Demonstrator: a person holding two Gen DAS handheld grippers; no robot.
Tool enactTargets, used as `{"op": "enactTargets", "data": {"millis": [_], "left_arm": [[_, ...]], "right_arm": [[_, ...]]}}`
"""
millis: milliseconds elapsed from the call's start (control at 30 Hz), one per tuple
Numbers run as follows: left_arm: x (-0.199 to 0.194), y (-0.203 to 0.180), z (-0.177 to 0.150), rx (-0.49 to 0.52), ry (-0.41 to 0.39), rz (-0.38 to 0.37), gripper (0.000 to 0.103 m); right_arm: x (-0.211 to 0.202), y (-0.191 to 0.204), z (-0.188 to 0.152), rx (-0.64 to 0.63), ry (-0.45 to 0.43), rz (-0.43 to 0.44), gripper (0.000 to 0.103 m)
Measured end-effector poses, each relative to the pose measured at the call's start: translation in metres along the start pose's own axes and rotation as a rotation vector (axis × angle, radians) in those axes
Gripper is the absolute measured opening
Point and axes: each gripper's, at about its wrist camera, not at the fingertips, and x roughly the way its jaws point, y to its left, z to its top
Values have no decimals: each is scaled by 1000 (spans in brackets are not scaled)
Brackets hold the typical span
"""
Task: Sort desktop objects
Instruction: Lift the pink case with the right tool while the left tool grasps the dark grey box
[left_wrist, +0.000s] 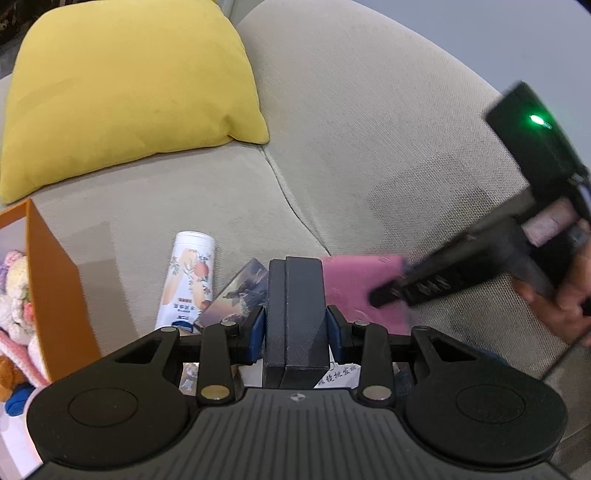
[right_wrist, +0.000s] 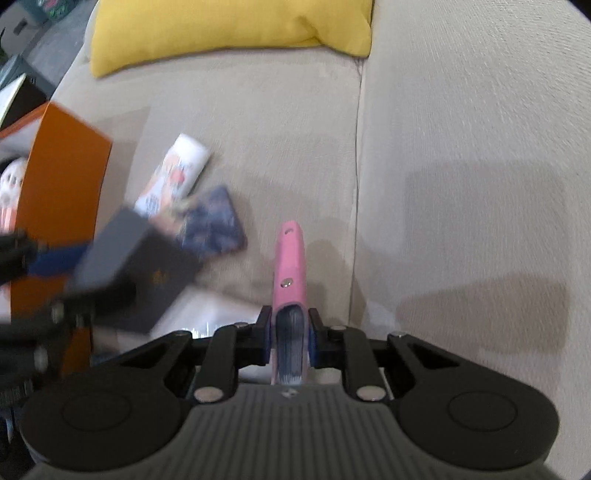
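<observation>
Looked down on a beige sofa (left_wrist: 369, 129) with a yellow cushion (left_wrist: 122, 92) at the back. Clamped in the left gripper (left_wrist: 295, 325), jaws part spread and blue pads pressed to both its sides: an upright dark box (left_wrist: 297, 295), over the front of the seat. Pinched in the right gripper (right_wrist: 290, 339), jaws nearly together: a thin pink case (right_wrist: 290, 258), gripped by one end, edge-on and pointed down at the seat; could not be told whether its far tip touched the fabric. Left lying on the seat, touching each other: a white bottle (left_wrist: 190, 277) with a peach print and a picture card (left_wrist: 243, 291). Stood at the left end: an open orange box (left_wrist: 51, 273) with plush toys inside. Judged wise for this step: kept both grips firm, raised the pink case straight and clear of the clutter, crossed the hands one at a time, released only when low over the chosen place.
</observation>
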Motion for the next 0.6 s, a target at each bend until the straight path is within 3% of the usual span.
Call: {"op": "enactTargets", "data": {"millis": [167,400,600], "left_arm": [[9,3,3,-14,4,9,40],[18,6,5,-23,7,-7,40],[15,5,5,-26,-7,-7,40]], "right_arm": [[12,-9,14,101,-115,27,20],[11,-21,-2,180,-199,52,25],[13,-27,-8,223,-246,94,19]]}}
